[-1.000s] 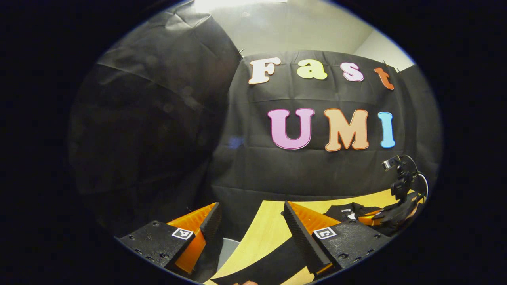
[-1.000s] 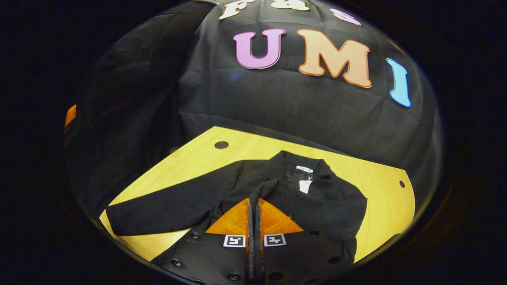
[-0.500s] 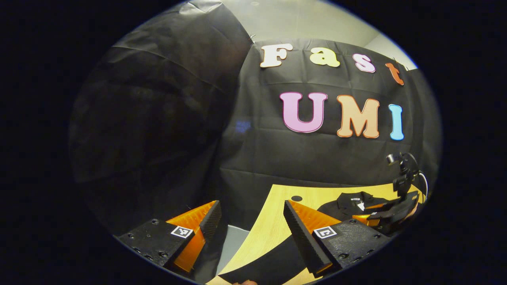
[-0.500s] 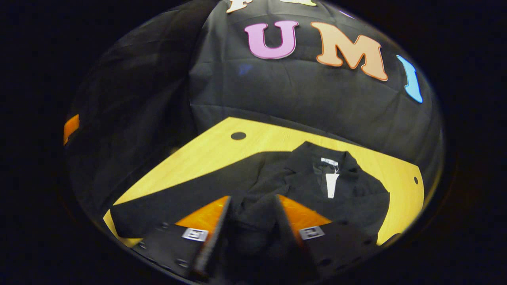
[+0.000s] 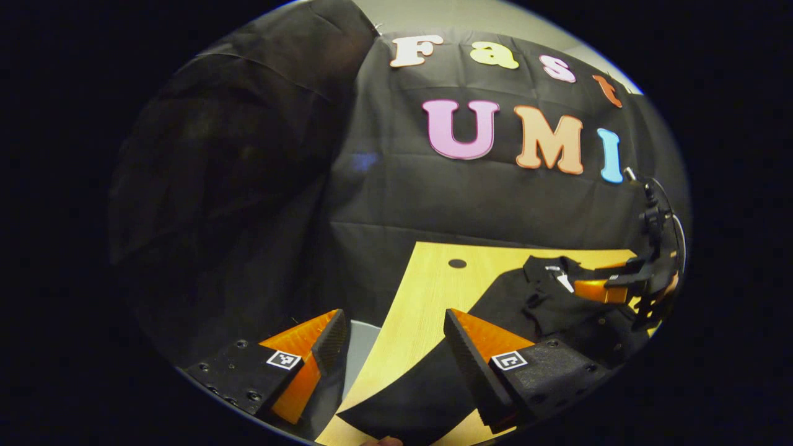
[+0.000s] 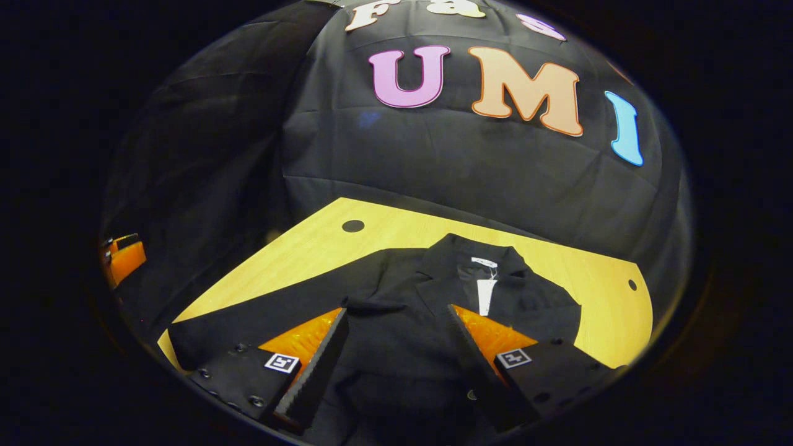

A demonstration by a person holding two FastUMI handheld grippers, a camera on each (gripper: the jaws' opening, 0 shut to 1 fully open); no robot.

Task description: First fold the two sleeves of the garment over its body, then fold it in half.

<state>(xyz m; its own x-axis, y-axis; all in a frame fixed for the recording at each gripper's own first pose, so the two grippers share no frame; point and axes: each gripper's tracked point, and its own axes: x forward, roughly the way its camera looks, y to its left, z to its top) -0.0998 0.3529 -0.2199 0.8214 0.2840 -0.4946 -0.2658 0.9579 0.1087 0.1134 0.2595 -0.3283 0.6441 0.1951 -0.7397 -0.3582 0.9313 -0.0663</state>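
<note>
Black garment [image 6: 396,322], white neck label [image 6: 485,296]; yellow wood-grain table [image 6: 310,260], dark round hole [image 6: 353,226].

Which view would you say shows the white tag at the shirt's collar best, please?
The right gripper view: the tag sits near centre, facing the camera on the black shirt. The left gripper view shows it small, far right.

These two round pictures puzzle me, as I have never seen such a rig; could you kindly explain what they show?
A person holds a two-finger gripper in each hand, and a camera rides on each, looking forward along its fingers. In the left gripper view, the left gripper has its jaws open over the wooden table's edge, above one spread sleeve. In the right gripper view, the right gripper hangs open over a black jacket lying on the table, holding nothing.
</note>
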